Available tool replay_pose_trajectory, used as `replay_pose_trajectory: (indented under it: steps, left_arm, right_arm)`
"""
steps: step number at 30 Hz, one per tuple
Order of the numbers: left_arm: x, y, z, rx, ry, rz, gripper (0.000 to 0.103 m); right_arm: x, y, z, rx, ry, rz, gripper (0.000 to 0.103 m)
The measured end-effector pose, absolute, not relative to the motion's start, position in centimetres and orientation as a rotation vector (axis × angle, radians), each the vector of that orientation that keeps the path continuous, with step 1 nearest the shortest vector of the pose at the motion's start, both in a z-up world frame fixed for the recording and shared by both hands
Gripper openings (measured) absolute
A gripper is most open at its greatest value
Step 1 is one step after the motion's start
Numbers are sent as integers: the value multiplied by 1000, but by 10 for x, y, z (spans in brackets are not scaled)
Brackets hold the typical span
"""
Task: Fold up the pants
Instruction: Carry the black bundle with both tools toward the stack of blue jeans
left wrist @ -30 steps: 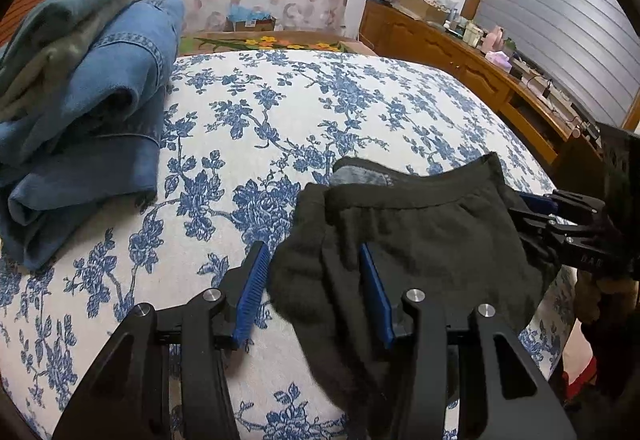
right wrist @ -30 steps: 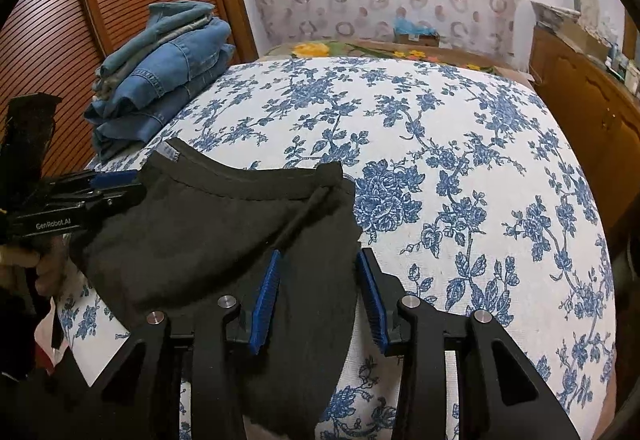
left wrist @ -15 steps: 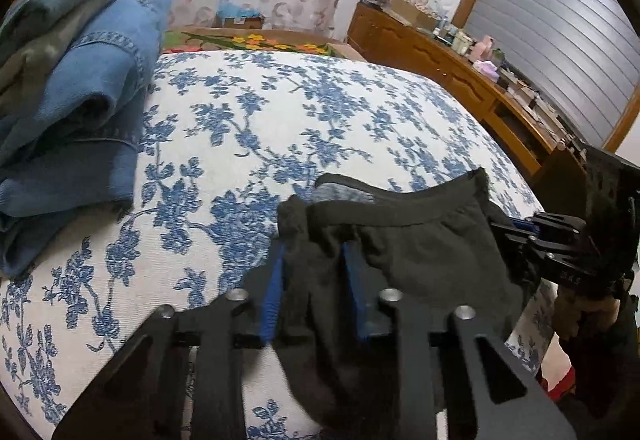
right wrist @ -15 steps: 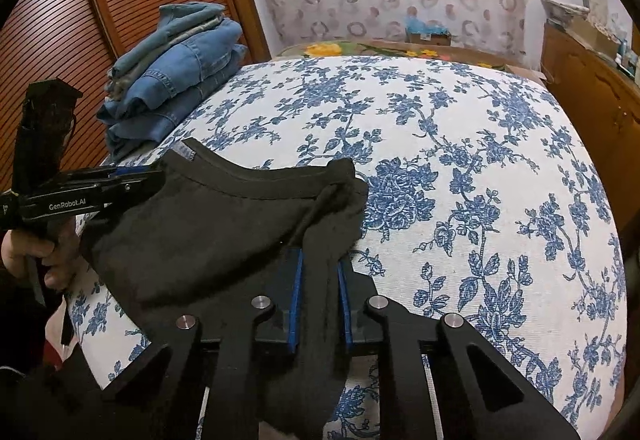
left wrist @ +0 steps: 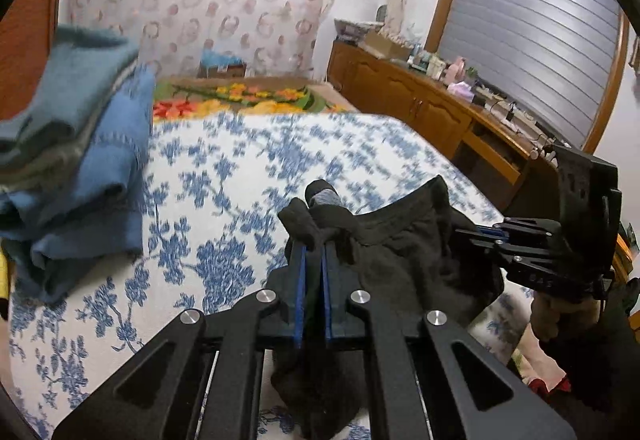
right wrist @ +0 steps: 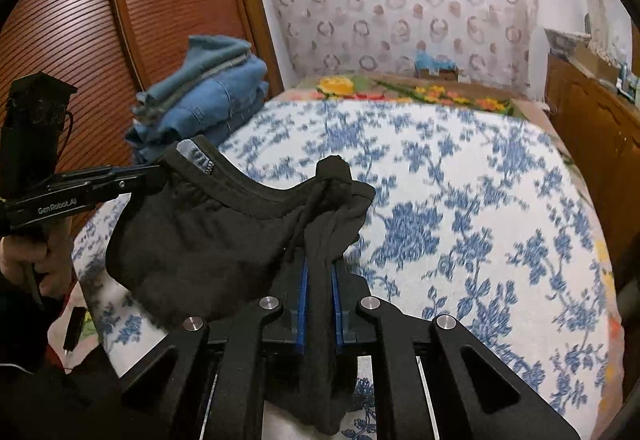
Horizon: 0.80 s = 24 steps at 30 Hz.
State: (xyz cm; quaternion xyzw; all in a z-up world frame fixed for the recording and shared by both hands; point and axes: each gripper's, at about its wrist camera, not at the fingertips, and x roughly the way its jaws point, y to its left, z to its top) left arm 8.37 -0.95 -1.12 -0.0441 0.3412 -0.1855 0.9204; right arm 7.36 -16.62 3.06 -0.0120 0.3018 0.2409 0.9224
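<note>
Black pants (left wrist: pixel 400 252) hang by their waistband between my two grippers, above the blue-flowered bedspread (left wrist: pixel 240 167). My left gripper (left wrist: pixel 314 246) is closing tight, its blue pads pressing a bunched left corner of the waistband beside a grey label (left wrist: pixel 326 195). In the right wrist view my right gripper (right wrist: pixel 320 264) is closing too, pads pinching the right corner of the pants (right wrist: pixel 208 236). Each gripper shows in the other's view: the right gripper (left wrist: pixel 480 234) at the cloth's right end, the left gripper (right wrist: pixel 154 171) at its left end. The legs droop below, hidden behind the fingers.
A stack of folded jeans (left wrist: pixel 80 159) lies on the bed's far left, by the wooden louvred wardrobe door (right wrist: pixel 100 19). A wooden dresser (left wrist: pixel 420 107) with clutter runs along the right wall. A person's hand (right wrist: pixel 24 256) grips the left tool's handle.
Both grippers went from open around the waistband corners to shut on them. Both then rose, lifting the waistband off the bedspread and stretching it between them.
</note>
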Motion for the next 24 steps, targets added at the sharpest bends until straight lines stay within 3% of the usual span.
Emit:
replay_pose_trajectory:
  steps: [24]
  left_arm:
    - [57,-16,57,-31,527,-360,8]
  right_arm:
    - [24,-176,99,-72,423,494,9]
